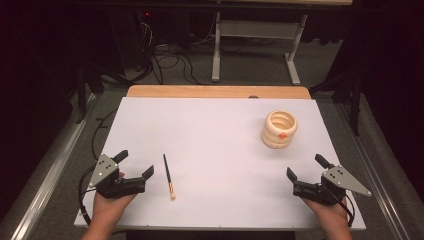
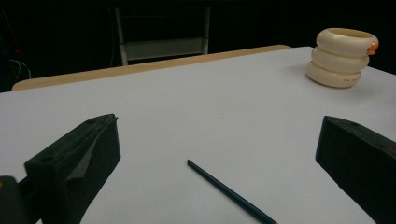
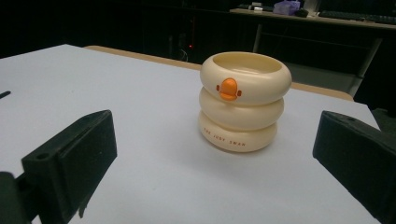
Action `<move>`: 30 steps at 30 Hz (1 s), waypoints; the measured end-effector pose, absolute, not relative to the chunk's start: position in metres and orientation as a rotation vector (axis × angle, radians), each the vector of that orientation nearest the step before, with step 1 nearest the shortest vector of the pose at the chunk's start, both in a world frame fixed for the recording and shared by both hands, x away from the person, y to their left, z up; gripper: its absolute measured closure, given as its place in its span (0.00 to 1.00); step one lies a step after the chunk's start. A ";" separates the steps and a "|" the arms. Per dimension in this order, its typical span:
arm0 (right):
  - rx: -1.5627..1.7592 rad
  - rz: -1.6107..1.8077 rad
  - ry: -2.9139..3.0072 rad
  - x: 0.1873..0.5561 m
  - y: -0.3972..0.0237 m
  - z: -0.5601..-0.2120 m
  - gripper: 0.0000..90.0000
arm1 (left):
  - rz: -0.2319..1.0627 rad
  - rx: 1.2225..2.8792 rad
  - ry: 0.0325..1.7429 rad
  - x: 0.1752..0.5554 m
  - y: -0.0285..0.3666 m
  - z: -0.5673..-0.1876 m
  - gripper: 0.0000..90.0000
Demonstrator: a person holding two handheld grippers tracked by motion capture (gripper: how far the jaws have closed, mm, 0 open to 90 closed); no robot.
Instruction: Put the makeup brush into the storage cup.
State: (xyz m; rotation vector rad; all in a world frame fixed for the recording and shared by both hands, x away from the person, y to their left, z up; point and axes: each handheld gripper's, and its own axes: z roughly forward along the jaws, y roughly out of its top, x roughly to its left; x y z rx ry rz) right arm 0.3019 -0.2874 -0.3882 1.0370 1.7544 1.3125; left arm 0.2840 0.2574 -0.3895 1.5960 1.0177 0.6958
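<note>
A cream pen holder (image 1: 279, 129) shaped like three stacked rings, with an orange beak on its upper ring, stands upright at the right of the white table top (image 1: 215, 130). A thin dark pen (image 1: 168, 176) with a pale tip lies flat near the front left. My left gripper (image 1: 135, 165) rests open just left of the pen, nothing between its jaws. My right gripper (image 1: 306, 167) is open at the front right, a little in front of the holder. In the left gripper view the pen (image 2: 229, 192) lies between the jaws, the holder (image 2: 342, 57) far right. The right gripper view faces the holder (image 3: 244, 100).
A wooden strip (image 1: 218, 91) runs along the table's far edge. Beyond it stand a white desk frame (image 1: 255, 45) and loose cables (image 1: 170, 62) on the floor. Metal rails (image 1: 45, 165) flank the table on both sides.
</note>
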 end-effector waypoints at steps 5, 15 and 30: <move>1.040 1.322 1.750 0.303 -0.288 -0.389 0.01 | 0.692 1.593 1.024 0.285 0.258 -0.390 0.01; 1.058 1.316 1.753 0.305 -0.287 -0.390 0.01 | 0.689 1.584 1.038 0.286 0.260 -0.391 0.01; 1.047 1.327 1.738 0.305 -0.287 -0.390 0.02 | 0.654 1.637 1.095 0.290 0.259 -0.393 0.01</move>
